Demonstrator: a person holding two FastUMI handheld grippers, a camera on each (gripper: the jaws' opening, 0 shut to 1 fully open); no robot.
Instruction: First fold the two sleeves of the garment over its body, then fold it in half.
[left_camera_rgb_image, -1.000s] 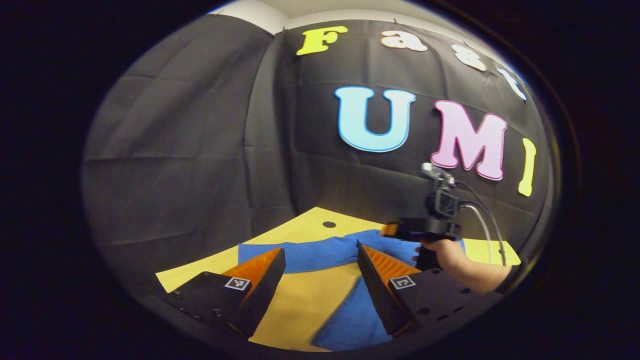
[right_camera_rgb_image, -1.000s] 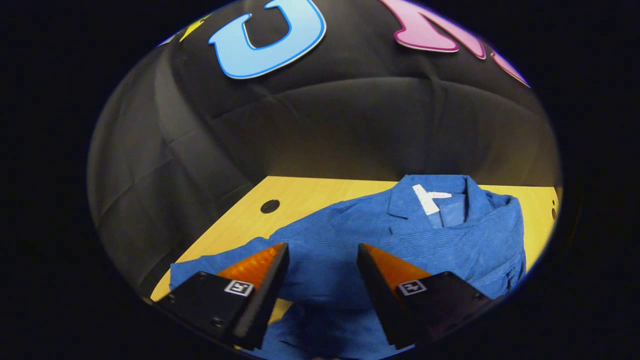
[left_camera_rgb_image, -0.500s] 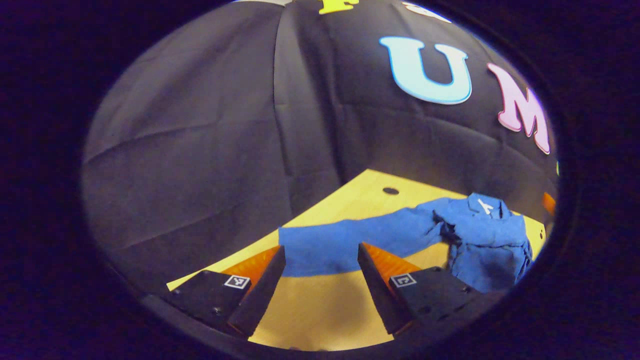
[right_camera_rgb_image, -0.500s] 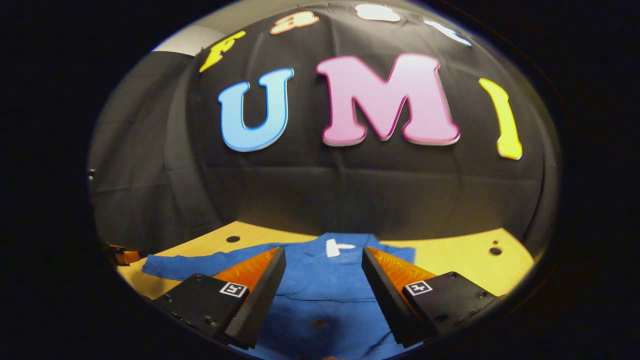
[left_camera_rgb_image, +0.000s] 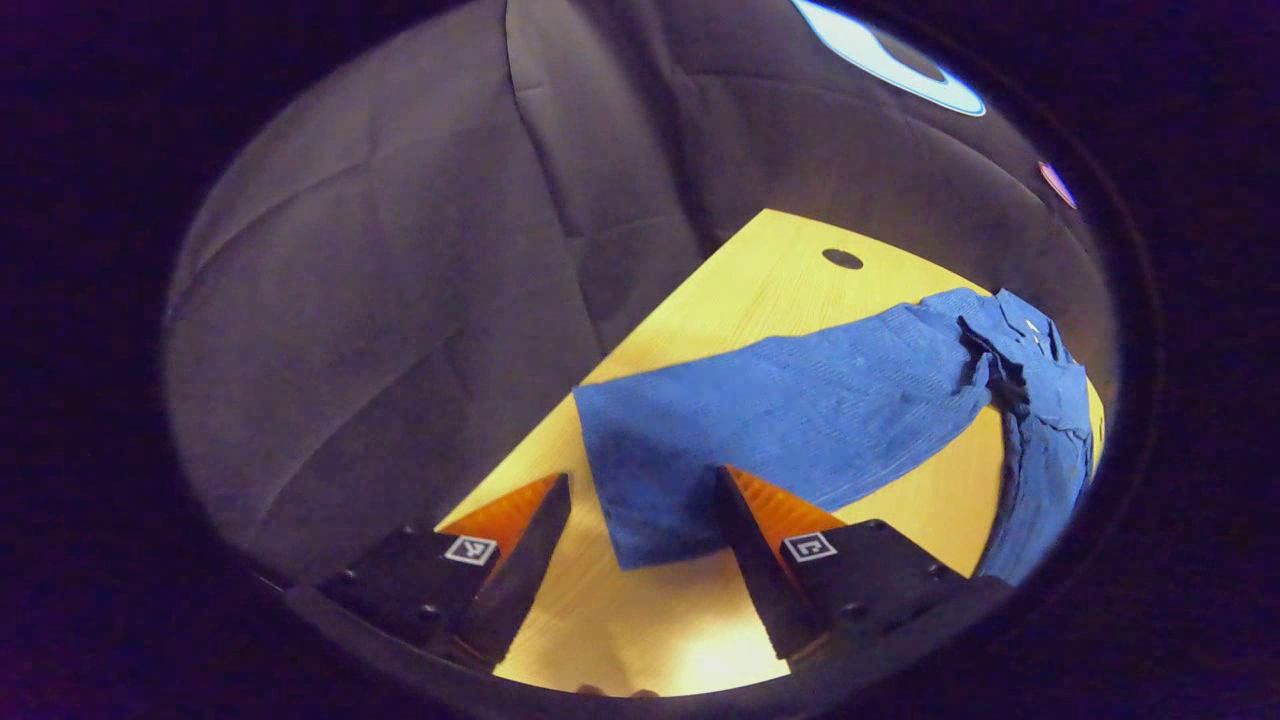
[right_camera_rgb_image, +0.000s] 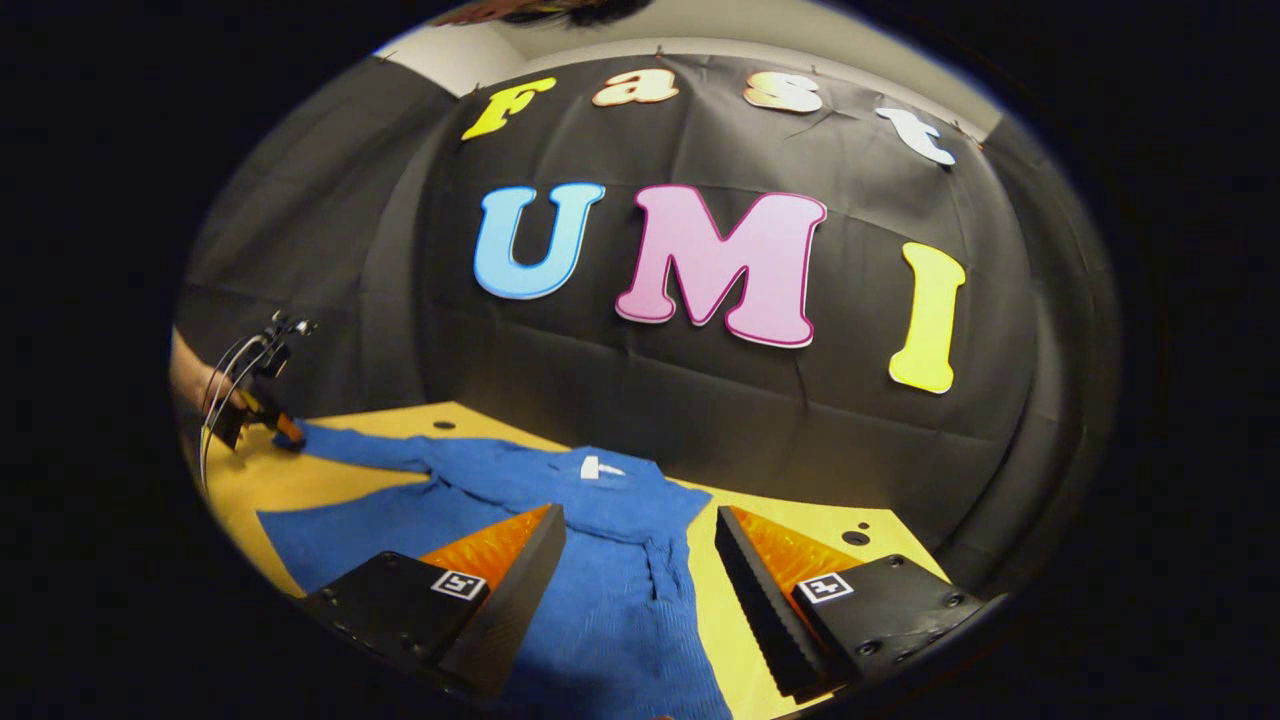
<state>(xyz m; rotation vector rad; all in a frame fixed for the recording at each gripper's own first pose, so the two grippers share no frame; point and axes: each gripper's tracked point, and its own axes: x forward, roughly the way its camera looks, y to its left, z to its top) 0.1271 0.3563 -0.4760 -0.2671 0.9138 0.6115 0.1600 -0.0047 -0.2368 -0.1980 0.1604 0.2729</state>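
In the left gripper view we see our left gripper (left_camera_rgb_image: 640, 505) spread wide, gripping nothing; the cuff end of the blue sleeve (left_camera_rgb_image: 780, 420) lies flat between its fingers, just ahead of the tips. Beyond, the sleeve runs off to the garment (left_camera_rgb_image: 1040, 400) on the yellow table (left_camera_rgb_image: 760, 290). In the right gripper view our right gripper (right_camera_rgb_image: 640, 540) is also wide and empty above the garment's body, the collar straight ahead of the fingertips, the far sleeve reaching to the left.

black cloth walls (right_camera_rgb_image: 700, 400) – yellow wooden table (left_camera_rgb_image: 780, 290) with holes.
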